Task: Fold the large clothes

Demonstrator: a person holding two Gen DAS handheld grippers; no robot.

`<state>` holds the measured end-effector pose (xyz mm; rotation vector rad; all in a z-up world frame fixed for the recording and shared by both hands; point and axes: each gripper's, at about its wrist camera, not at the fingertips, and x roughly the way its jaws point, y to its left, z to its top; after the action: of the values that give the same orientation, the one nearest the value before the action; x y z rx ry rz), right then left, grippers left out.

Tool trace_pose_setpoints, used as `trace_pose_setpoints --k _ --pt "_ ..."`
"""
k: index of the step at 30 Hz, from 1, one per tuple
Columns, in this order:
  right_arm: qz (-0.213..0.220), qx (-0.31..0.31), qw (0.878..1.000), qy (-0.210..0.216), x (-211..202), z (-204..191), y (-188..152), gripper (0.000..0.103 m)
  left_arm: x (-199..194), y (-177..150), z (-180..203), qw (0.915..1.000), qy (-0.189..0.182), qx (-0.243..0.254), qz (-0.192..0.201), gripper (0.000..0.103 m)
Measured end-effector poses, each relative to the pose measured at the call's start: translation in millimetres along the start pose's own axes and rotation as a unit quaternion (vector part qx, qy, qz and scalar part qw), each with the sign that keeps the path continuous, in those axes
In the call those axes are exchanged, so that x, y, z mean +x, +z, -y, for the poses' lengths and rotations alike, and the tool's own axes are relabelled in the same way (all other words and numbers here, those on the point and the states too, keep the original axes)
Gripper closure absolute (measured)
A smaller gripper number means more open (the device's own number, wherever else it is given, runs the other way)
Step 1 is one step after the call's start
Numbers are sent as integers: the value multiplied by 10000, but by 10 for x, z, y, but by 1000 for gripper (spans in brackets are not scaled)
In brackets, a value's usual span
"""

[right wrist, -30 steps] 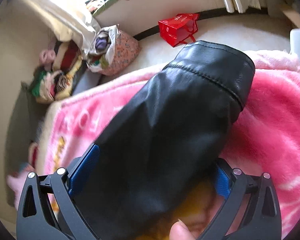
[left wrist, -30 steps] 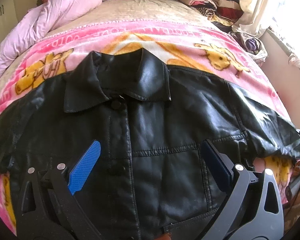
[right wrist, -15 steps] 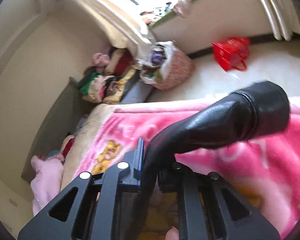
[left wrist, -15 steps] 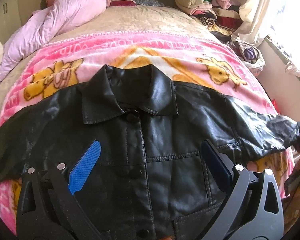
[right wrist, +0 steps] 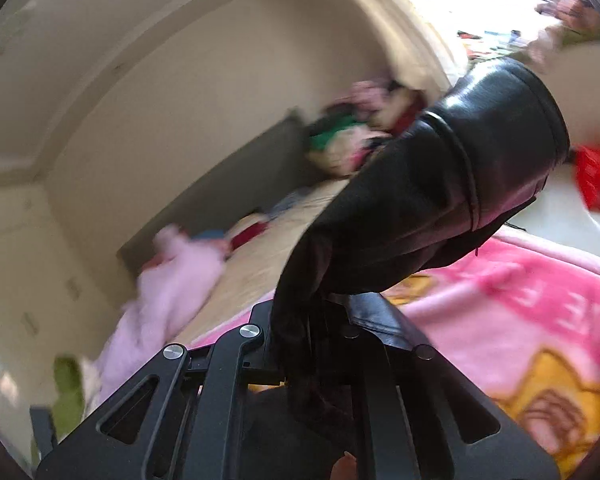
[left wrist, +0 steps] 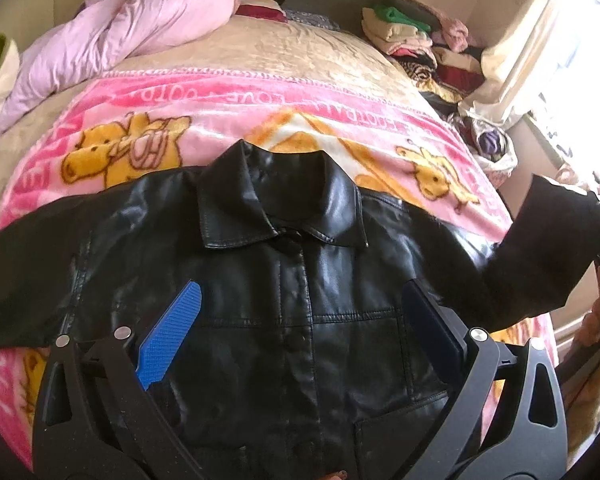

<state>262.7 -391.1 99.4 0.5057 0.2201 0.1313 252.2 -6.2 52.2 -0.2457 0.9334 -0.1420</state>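
Item: black leather jacket point(left wrist: 300, 300), lying face up, buttoned, collar away from the viewer, on a pink cartoon blanket point(left wrist: 148, 120) spread over the bed point(left wrist: 300, 52).

Condition of fold: barely begun, by the look of it. Body flat and unfolded; the sleeve on the left of the picture lies stretched out on the blanket. Right sleeve point(right wrist: 440, 200) is raised off the blanket.

Tools: right tool point(right wrist: 320, 320) clamped tight on the right sleeve, a little way back from its cuff. Left tool point(left wrist: 300, 320) spread wide above the jacket front, gripping nothing.

Outstanding, as judged: both sleeves to be laid across the front, then the body doubled over.

Writing: pink band on the blanket carries lettering, upside down from here; only "LOVE" can be made out with fair confidence. No brand label visible on the jacket.

Also present: a pink quilt point(left wrist: 140, 32) and stacked clothes point(left wrist: 412, 36) at the far end.
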Motion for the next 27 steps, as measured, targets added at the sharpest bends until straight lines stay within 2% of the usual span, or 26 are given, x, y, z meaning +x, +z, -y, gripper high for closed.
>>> trace_pose_setpoints --k 4,8,10,13,17,22,27 --pt "-371 -662 9949 659 191 -551 -164 95 -111 13 -205 9993 -182 -294 117 9" --pt "-839 -1334 9803 1192 350 -1117 -602 95 -241 15 -473 9966 -400 -667 258 9" --pt "-1049 -1524 9738 1326 377 -1277 -819 95 -298 1 -594 9948 -492 -836 325 9" --pt "-1431 -1678 9645 1451 459 -1464 -1164 95 -368 -24 -768 9918 -612 -1050 385 9" --pt "-1725 -1909 9546 1504 521 -1727 -1547 95 -427 -90 -965 9864 -898 -1299 456 9" --pt "-2039 -2249 9402 1545 560 -1916 -1955 95 -430 -197 -1174 9715 -1572 -1690 534 9" --pt "-2489 -2564 9226 1451 691 -2028 -2291 92 -392 -292 -1376 9669 -1579 -1936 515 9"
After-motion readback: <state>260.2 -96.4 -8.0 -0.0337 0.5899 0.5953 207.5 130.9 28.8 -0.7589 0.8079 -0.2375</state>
